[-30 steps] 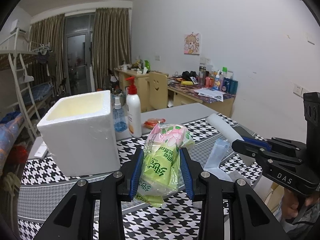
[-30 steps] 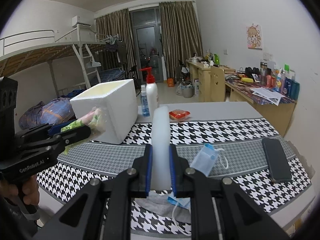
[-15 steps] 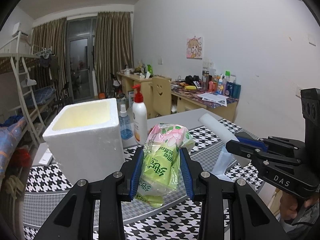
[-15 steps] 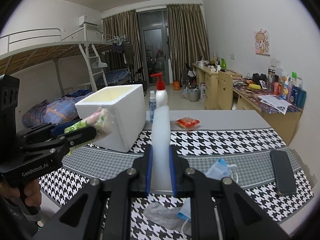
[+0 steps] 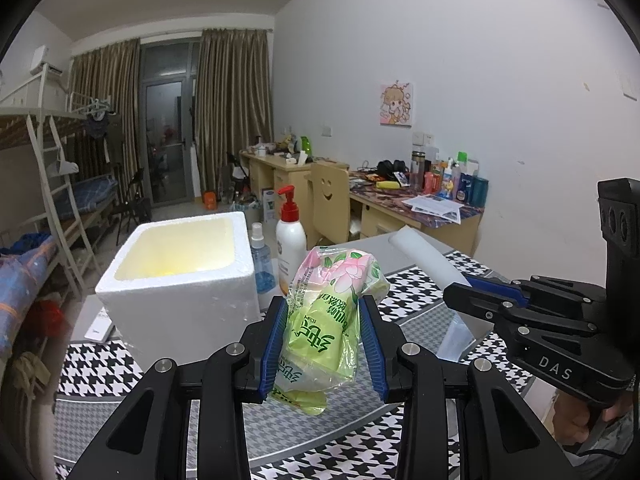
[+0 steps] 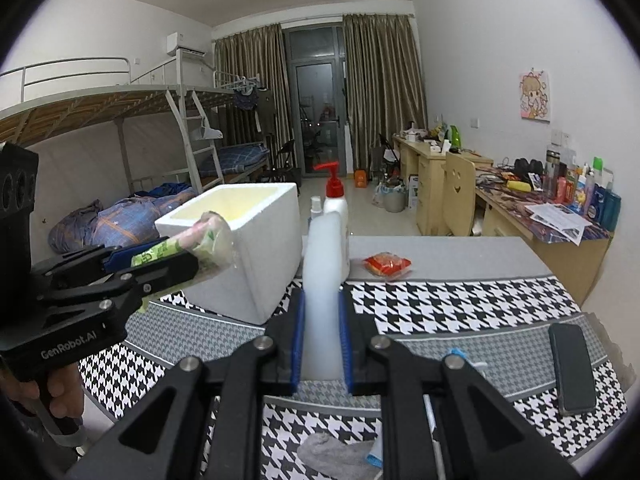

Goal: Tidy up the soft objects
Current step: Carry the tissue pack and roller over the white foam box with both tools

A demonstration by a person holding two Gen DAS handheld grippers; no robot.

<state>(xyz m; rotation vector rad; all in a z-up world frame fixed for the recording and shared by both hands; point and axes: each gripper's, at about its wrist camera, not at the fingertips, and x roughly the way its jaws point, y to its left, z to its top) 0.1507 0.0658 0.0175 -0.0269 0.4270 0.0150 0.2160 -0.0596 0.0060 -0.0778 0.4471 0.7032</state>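
My left gripper point(image 5: 322, 338) is shut on a green and pink tissue pack point(image 5: 328, 312), held in the air to the right of the open white foam box point(image 5: 180, 280). My right gripper point(image 6: 322, 344) is shut on a white foam strip point(image 6: 322, 280), held upright above the table. In the right wrist view the left gripper point(image 6: 180, 260) with the tissue pack point(image 6: 192, 240) is beside the foam box point(image 6: 256, 248). In the left wrist view the right gripper point(image 5: 472, 292) holds the foam strip point(image 5: 424, 256) to the right.
A pump bottle point(image 5: 290, 240) and a small blue spray bottle point(image 5: 262, 264) stand behind the box. A red snack packet point(image 6: 386, 264), a black phone point(image 6: 572, 368), a blue face mask point(image 6: 456, 354) and a grey cloth point(image 6: 332, 456) lie on the houndstooth table point(image 6: 460, 304).
Both grippers have risen with their loads and moved closer to the foam box, so its open top shows more. Both grips are unchanged.
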